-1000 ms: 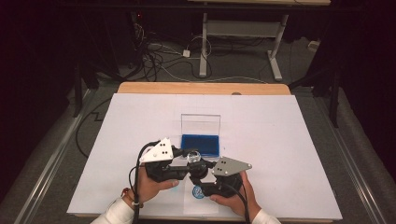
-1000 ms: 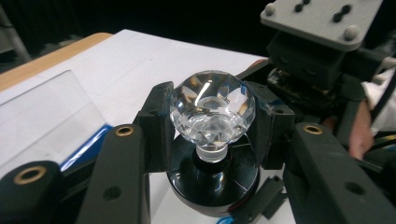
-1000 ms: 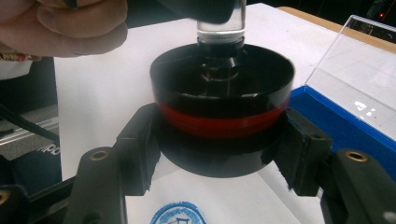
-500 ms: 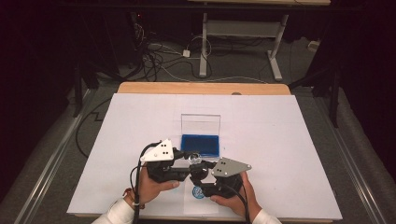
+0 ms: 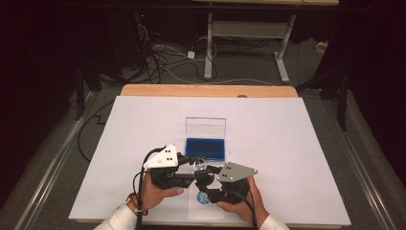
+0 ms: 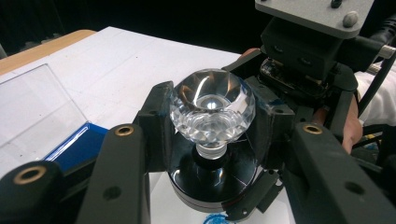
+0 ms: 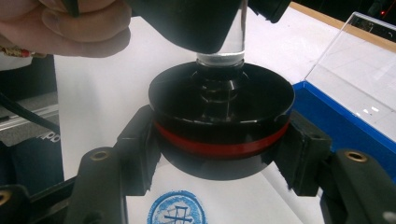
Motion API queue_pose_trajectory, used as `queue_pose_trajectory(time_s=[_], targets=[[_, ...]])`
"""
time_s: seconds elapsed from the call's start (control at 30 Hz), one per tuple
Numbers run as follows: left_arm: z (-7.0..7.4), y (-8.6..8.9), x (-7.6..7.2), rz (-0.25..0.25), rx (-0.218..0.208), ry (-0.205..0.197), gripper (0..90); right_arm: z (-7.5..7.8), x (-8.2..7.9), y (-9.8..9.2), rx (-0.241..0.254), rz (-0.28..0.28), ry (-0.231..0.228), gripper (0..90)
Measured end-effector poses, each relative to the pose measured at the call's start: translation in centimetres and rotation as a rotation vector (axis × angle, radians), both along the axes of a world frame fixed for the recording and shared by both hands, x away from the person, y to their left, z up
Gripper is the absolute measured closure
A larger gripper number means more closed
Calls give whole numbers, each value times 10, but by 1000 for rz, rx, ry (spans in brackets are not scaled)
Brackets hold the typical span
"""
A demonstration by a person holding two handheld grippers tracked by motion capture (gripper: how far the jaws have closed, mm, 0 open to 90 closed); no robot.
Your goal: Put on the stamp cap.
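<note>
Both grippers work at the near edge of the worktop [image 5: 143, 143], about mid-width. My right gripper [image 7: 219, 140] is closed on the black base [image 7: 222, 126] of a stamp, jaws pressing either side of its red band [image 7: 219, 145]. My left gripper [image 6: 210, 112] is clamped on the crystal knob [image 6: 212, 105] on top; the clear neck joins the knob to the base. In the high view the two grippers meet at the stamp, left [image 5: 189, 167] and right [image 5: 206, 178].

Progress: a blue round print [image 7: 177, 207] already lies on the paper directly below the base, so the stamping seems done. The stamp is lifted clear of the sheet, held between both grippers. Judged remaining: bring it back to the blue pad [image 5: 205, 149] or set it down. I cannot tell whether the knob is being twisted or only steadied.

Surroundings: the pad sits just beyond the grippers, its clear lid [image 5: 205, 128] standing open on the far side. The path to it looks unobstructed; only the upright lid could be knocked. Beyond the far edge, cables [image 5: 163, 57] and a desk frame [image 5: 244, 33] on the floor.
</note>
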State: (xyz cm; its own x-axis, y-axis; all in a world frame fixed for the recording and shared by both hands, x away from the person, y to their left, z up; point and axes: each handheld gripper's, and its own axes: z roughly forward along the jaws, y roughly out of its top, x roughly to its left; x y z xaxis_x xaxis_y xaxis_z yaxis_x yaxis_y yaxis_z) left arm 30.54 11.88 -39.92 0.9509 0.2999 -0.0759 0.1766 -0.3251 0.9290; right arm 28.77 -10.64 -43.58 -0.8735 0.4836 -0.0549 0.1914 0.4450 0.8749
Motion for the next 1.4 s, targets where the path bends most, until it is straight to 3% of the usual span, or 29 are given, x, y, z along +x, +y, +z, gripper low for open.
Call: queue_pose_trajectory(time_s=[0.37, 0.8, 1.17, 1.3, 1.4], targets=[[2, -7, -7, -9, 74, -64, 546, -1, -1, 1, -30, 5, 22, 389], [2, -7, -9, -19, 87, -74, 547, 0, -3, 1, -48, 0, 28, 388], [2, -12, -10, -32, 153, -90, 546, -3, -2, 3, -77, 9, 39, 389], [1, -12, -10, -36, 156, -90, 547, -3, -2, 4, -87, 10, 45, 389], [0, -9, -10, -41, 133, -87, 547, -3, -3, 3, -77, 14, 49, 389]])
